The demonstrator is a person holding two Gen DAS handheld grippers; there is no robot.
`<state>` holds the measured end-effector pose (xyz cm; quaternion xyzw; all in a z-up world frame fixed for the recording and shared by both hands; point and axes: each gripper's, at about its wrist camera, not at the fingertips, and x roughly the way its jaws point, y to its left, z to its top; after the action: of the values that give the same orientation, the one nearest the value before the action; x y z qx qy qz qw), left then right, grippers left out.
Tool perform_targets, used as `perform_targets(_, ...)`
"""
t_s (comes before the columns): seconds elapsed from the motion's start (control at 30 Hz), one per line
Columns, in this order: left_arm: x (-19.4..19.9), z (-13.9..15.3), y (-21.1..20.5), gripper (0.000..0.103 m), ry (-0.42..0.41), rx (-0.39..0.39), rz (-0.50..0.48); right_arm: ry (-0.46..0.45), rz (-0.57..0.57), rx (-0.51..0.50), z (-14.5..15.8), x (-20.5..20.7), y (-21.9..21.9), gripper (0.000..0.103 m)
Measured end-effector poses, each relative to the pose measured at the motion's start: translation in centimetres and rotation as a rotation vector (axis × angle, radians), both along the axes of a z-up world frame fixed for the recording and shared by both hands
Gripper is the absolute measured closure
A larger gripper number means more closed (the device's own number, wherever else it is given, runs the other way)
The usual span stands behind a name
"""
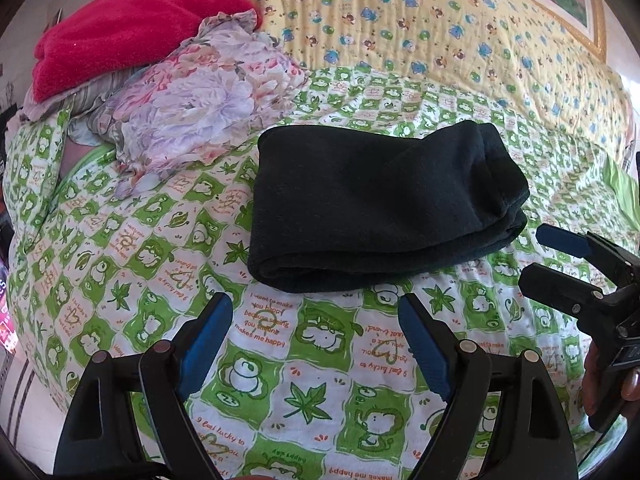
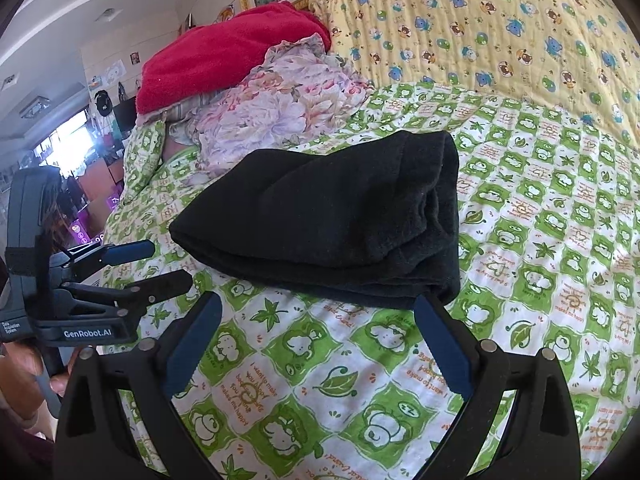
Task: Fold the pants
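Observation:
The black pants lie folded into a thick rectangular bundle on the green-and-white patterned bedsheet. They also show in the right wrist view. My left gripper is open and empty, just short of the bundle's near edge. My right gripper is open and empty, its right fingertip close to the bundle's near right corner. The right gripper also shows at the right edge of the left wrist view, open. The left gripper shows at the left of the right wrist view, open.
A floral cloth and a red towel are piled at the back left. A yellow animal-print quilt lies across the back. The bed drops off at the left, with room clutter beyond.

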<state>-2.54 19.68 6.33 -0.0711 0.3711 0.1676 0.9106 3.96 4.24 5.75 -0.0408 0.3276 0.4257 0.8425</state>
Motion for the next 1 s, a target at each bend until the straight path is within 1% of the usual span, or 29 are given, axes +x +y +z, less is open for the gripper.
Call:
perform_targets(0.23, 0.3, -0.2, -0.1, 0.017, -0.003, 0.021, -0.004, -0.004, 0.012, -0.005, -0.3, 0.2, 0.6, 0.006)
perform_targets(1.0, 0.5, -0.8, 0.4, 0.015, 0.004, 0.014, -0.006, -0.002, 0.043, -0.007, -0.6, 0.5, 1.8, 0.006)
